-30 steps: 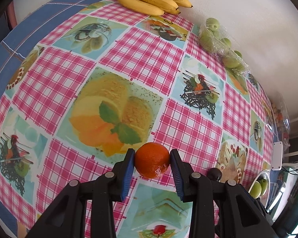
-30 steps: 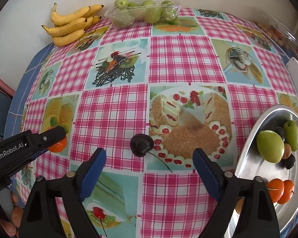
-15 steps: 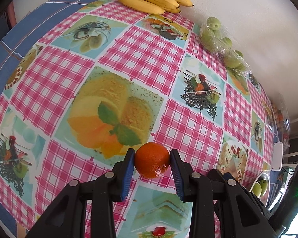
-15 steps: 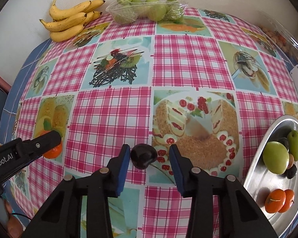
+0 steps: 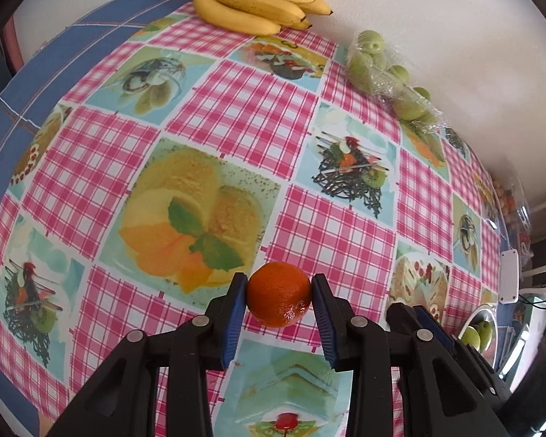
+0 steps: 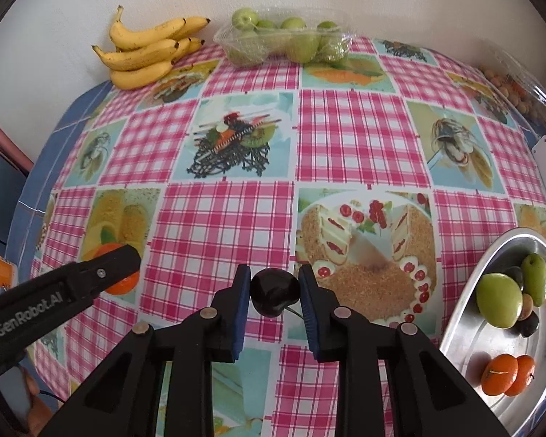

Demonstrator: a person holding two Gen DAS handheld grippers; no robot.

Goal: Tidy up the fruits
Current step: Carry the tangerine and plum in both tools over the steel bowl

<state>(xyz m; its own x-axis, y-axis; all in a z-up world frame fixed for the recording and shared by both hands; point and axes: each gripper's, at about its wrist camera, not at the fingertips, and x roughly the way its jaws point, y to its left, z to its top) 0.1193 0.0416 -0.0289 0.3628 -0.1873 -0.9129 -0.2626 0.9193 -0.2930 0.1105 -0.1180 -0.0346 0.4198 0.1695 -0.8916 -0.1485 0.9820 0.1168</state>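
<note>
Left gripper (image 5: 278,300) clamped on orange (image 5: 278,294), low over counter (image 5: 236,116). Right gripper (image 6: 275,293) clamped on dark plum (image 6: 274,294); metal bowl (image 6: 466,302) w/ more fruit to its right, bananas (image 6: 149,52) far ahead-left.

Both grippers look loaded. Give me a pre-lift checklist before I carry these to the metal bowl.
1. Left gripper pads pressed on the orange: ok.
2. Right gripper pads pressed on the dark fruit: ok.
3. Dark fruit's stem clear of the pads: ok, it trails behind.
4. Free space in the metal bowl: ok, bare metal shows.
5. Fruits lifted off the tablecloth: cannot tell.
</note>
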